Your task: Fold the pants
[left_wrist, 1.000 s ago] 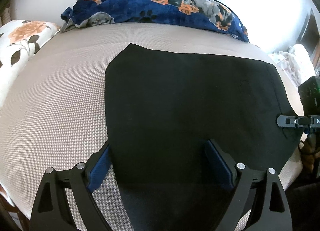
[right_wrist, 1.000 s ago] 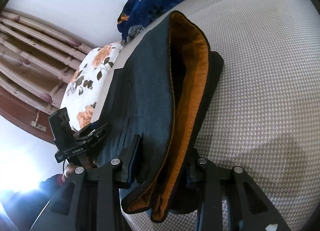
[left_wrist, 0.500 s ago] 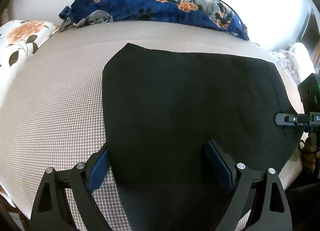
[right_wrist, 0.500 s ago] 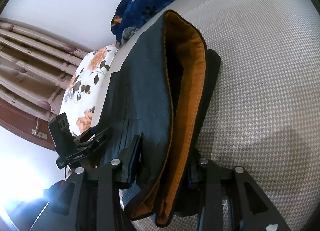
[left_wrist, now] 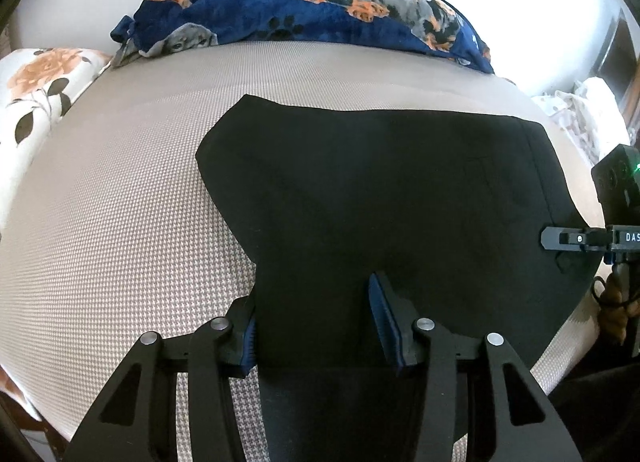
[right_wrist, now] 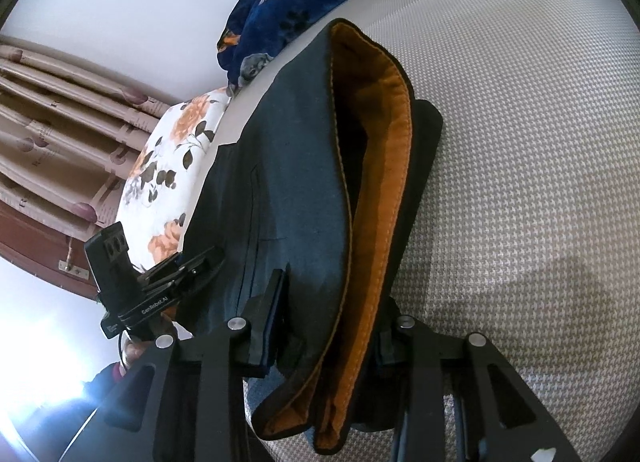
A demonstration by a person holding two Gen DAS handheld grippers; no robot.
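Black pants [left_wrist: 380,190] lie flat on a beige houndstooth bed [left_wrist: 120,202]. My left gripper [left_wrist: 316,326] stands over their near left edge, and its jaws are closing. The left pad is at the cloth's edge and the right pad rests on top of the cloth, which still lies flat between them. In the right wrist view the pants [right_wrist: 296,166] show an orange waistband lining [right_wrist: 380,190]. My right gripper [right_wrist: 330,310] is shut on that folded waistband end and holds it a little off the bed. The left gripper [right_wrist: 180,274] shows at the far side.
A blue dog-print blanket [left_wrist: 320,10] lies along the far side of the bed. A floral pillow [left_wrist: 36,102] sits at the left, with pink curtains [right_wrist: 52,114] behind it. The bed's near edge runs just below both grippers.
The left gripper's jaws have drawn much closer together over the pants' near edge. The right gripper keeps its hold on the waistband and has not moved.
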